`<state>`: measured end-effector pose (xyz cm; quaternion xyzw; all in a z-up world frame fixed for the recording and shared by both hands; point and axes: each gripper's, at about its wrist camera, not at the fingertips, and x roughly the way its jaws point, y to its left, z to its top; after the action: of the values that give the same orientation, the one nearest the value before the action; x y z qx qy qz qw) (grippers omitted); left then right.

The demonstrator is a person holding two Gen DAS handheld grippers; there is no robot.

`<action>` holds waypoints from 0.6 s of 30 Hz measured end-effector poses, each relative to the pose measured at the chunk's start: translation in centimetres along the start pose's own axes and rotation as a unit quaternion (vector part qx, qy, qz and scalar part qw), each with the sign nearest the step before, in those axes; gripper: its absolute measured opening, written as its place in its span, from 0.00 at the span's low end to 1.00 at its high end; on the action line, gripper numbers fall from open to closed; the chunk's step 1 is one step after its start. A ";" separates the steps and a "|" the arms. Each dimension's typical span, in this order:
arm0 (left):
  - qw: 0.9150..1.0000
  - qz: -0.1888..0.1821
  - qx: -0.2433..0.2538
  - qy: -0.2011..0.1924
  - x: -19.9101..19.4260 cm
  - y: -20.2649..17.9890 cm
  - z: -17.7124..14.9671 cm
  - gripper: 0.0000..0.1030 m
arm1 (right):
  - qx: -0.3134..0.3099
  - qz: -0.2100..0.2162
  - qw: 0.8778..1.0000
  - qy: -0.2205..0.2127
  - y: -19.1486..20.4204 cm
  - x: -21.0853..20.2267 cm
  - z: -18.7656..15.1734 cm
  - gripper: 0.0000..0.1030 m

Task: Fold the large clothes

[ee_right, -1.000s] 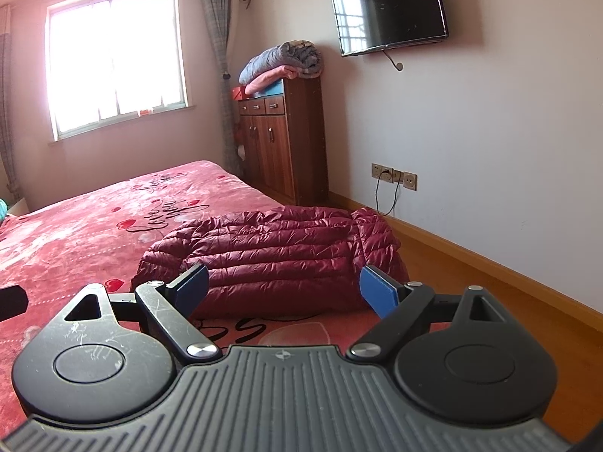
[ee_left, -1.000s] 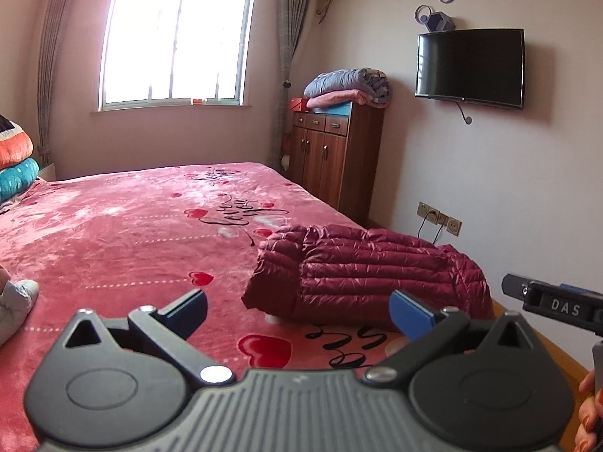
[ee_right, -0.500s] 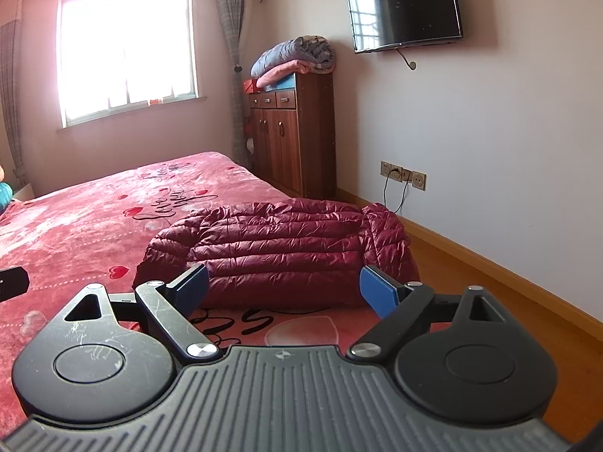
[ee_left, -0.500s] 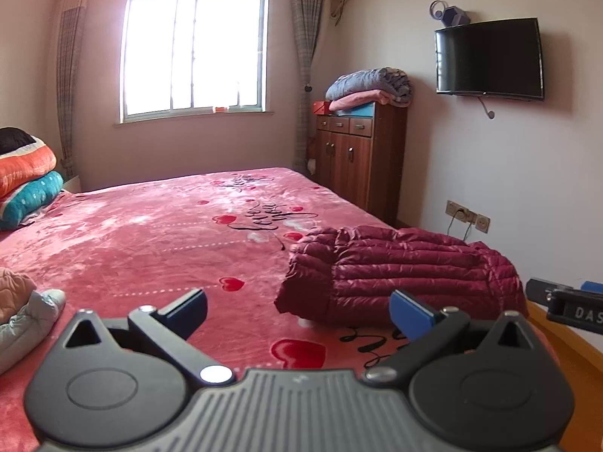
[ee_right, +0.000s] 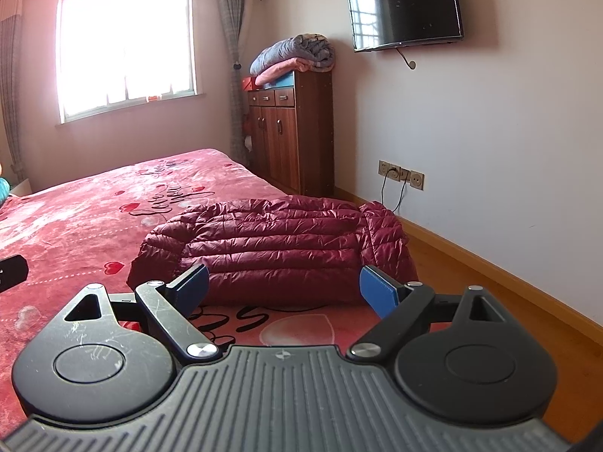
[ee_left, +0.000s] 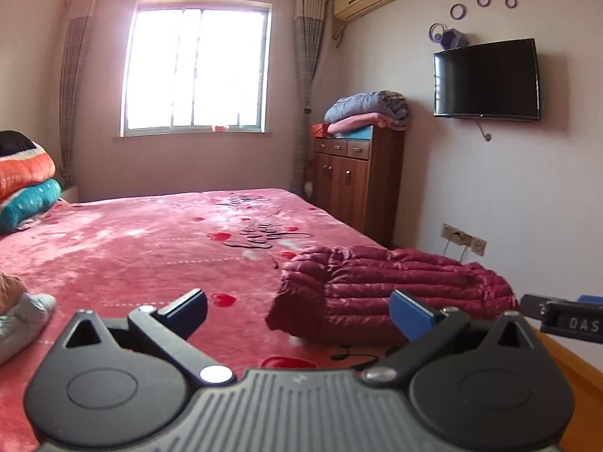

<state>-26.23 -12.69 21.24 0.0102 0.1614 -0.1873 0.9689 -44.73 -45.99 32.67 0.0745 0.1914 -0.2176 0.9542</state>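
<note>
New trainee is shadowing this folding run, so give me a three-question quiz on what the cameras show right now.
1. True or false: the left tool is clamped on the maroon puffer jacket.
2. Where does the jacket lie? A) on the wooden cabinet B) on the red bedspread, near the edge facing the TV wall C) on the floor
3. Fill in: the right tool is ____, holding nothing.

Key: 1 false; 2 B; 3 open

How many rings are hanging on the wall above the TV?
4: three small rings in a row above the TV, and a fourth ring lower left, beside a purple ornament.
</note>
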 end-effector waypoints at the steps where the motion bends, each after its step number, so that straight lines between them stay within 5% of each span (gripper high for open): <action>1: 1.000 -0.001 -0.001 0.000 0.0 -0.1 0.0 0.99 | -0.001 0.000 1.000 0.000 0.0 0.0 0.0 1.00; 18: 0.999 0.001 -0.018 0.028 1.3 0.4 -0.6 0.99 | -0.004 0.007 1.000 0.008 0.0 0.7 0.1 1.00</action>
<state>-25.14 -12.69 20.22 -0.0020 0.1914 -0.1834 0.9642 -44.15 -46.29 32.48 0.0736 0.1993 -0.2092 0.9545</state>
